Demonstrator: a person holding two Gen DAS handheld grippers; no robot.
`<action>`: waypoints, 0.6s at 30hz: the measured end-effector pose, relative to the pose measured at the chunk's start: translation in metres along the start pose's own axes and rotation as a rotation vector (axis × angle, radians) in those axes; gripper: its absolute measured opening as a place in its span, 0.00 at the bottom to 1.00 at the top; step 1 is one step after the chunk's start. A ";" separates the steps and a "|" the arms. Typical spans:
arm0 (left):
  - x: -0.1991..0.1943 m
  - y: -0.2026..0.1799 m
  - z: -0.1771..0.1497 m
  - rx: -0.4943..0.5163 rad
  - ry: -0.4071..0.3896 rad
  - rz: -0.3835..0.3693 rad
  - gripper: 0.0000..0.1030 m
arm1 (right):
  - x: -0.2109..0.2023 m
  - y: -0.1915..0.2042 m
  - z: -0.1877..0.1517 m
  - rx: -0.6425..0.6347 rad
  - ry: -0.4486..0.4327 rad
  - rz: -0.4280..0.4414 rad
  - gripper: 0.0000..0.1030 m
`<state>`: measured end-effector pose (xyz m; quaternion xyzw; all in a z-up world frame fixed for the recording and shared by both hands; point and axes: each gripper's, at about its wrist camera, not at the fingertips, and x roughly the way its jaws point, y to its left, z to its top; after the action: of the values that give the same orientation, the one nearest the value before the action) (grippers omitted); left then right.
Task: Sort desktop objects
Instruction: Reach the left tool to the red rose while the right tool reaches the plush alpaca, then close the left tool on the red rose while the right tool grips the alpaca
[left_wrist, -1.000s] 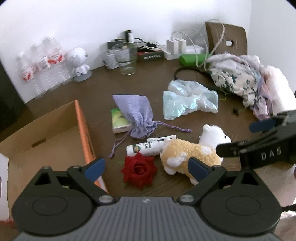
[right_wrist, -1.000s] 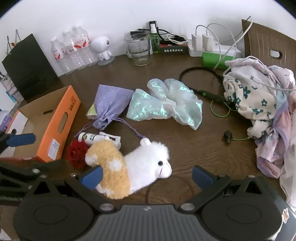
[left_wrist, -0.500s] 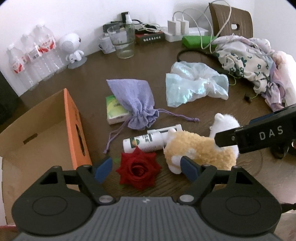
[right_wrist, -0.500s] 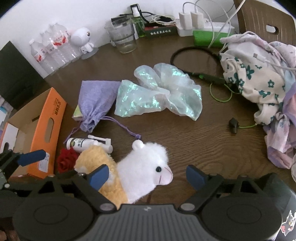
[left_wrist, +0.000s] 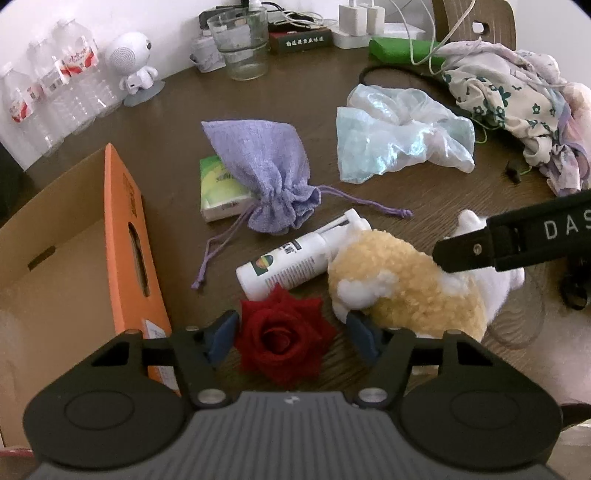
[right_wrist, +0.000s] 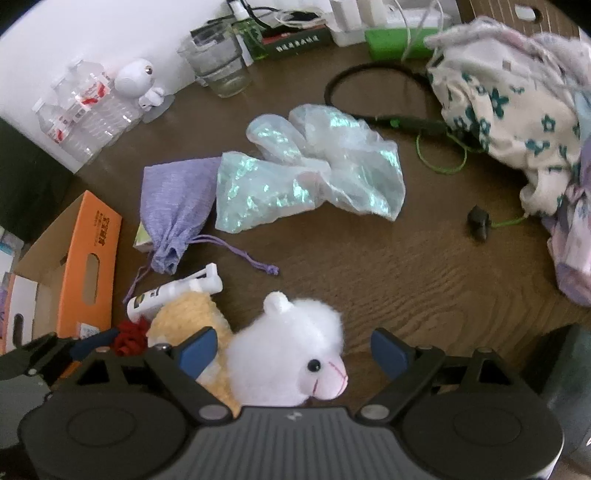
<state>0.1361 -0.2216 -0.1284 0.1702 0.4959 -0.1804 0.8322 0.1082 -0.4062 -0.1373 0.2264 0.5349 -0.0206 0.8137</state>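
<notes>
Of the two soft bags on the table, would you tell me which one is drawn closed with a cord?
The purple drawstring pouch, cinched at its neck with cords trailing out; the iridescent plastic bag beside it lies crumpled, with no cord.

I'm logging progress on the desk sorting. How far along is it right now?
Nothing looks sorted yet: what shows of the cardboard box looks empty. In hand: the open left gripper brackets the red rose, the open right gripper the plush alpaca; neither is gripped. Left: white bottle, purple pouch, iridescent bag.

Two close, downward wrist views; shared plush alpaca (left_wrist: 402, 288).
</notes>
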 end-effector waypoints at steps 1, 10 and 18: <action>0.001 0.000 0.000 -0.003 0.006 0.001 0.64 | 0.001 -0.002 0.000 0.012 0.008 0.006 0.87; 0.006 -0.001 -0.002 -0.032 0.030 -0.031 0.46 | 0.003 -0.008 -0.004 0.042 0.026 0.027 0.44; 0.003 -0.003 -0.004 -0.033 0.025 -0.048 0.43 | -0.006 -0.014 -0.012 0.039 -0.008 0.048 0.28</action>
<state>0.1323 -0.2229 -0.1333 0.1467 0.5130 -0.1897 0.8242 0.0917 -0.4154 -0.1406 0.2551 0.5257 -0.0122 0.8114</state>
